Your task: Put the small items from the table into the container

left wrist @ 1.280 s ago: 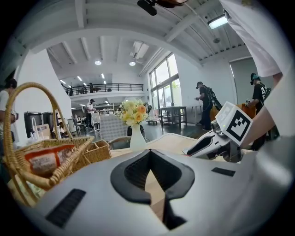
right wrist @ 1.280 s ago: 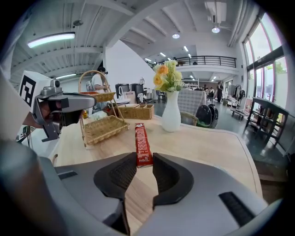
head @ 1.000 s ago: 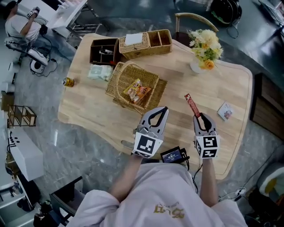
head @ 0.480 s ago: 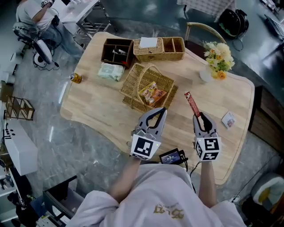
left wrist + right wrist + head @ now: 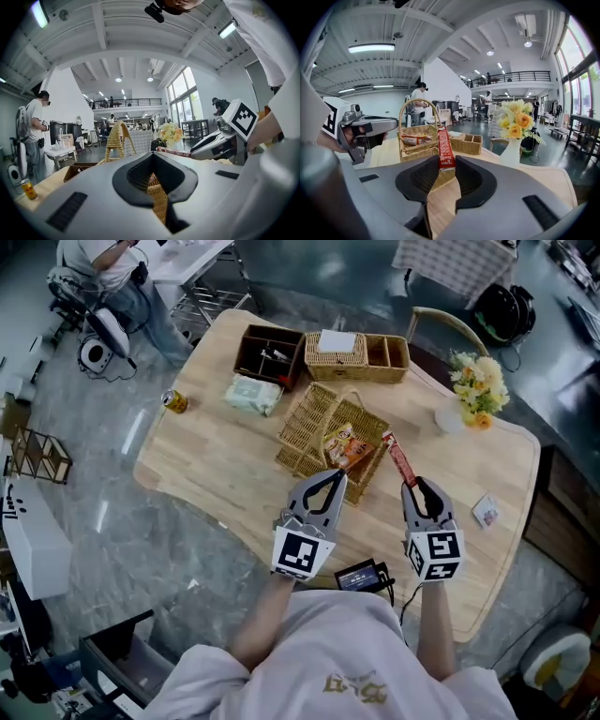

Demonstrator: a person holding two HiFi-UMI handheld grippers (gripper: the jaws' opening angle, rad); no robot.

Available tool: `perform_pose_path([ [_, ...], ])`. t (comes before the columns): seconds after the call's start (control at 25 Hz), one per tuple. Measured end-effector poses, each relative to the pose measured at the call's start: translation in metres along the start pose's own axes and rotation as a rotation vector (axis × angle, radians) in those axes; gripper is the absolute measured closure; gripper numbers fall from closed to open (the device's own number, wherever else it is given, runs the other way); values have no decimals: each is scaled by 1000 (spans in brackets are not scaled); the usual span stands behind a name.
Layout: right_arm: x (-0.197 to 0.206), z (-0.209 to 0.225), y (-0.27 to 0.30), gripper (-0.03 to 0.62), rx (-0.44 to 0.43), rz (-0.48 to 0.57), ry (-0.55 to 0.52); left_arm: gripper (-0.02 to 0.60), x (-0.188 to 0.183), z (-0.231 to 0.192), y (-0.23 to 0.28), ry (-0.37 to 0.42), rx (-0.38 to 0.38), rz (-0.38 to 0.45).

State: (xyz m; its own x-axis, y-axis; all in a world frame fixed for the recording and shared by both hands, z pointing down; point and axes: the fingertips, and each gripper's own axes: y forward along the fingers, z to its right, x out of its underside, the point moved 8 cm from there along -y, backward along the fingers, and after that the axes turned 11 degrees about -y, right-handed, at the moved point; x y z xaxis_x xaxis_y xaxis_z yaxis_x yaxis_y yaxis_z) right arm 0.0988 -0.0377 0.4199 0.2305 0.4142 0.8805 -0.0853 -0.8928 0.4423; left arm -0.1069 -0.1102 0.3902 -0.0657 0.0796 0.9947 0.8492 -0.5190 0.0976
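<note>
The right hand-held gripper (image 5: 417, 488) grasps a red packet (image 5: 398, 457) beside the basket (image 5: 305, 426) rim; the left hand-held gripper (image 5: 336, 480) is clenched, empty, with bare counter (image 5: 216, 465) to its left.

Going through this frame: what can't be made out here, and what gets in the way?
- Head view: the contents of the dark box are too small to tell.
- Head view: the print on the small packet at far right is too small to read.
- Right gripper view: the lower end of the red packet is hidden between the right gripper's jaws.
- Left gripper view: the inside of the basket is blocked by the left gripper's own body.
</note>
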Motion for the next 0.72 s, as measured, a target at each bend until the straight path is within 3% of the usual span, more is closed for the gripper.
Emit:
perform_pose_path([
  [0.72, -59, -51, 55, 471, -100, 44, -37, 577, -2, -50, -32, -39, -57, 10],
])
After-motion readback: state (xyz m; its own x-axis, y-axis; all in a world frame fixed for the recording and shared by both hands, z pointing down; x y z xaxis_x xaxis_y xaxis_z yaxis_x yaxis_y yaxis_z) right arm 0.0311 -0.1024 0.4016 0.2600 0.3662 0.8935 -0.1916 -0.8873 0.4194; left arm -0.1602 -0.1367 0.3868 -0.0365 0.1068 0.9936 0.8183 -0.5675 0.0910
